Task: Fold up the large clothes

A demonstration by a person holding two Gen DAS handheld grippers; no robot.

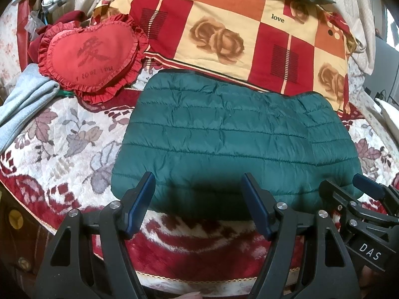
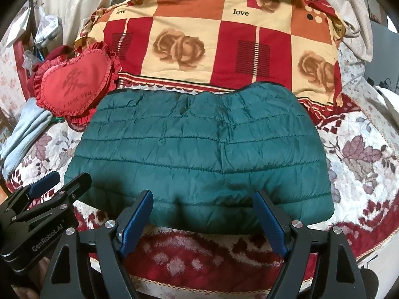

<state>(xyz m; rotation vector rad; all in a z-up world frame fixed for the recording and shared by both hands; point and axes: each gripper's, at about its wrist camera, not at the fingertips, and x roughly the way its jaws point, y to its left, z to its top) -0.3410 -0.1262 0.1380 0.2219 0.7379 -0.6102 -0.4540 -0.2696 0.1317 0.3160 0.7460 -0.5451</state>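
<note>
Both claws, left gripper and right gripper, hang released at the bed's near edge; press the folded green jacket flat evenly.

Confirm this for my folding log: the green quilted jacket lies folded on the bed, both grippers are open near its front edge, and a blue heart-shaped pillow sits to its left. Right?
One detail is wrong: the heart-shaped pillow is red, not blue, as the left wrist view shows. The rest holds: the green quilted jacket lies folded on the bed, with the left gripper and right gripper open near its front edge.
</note>
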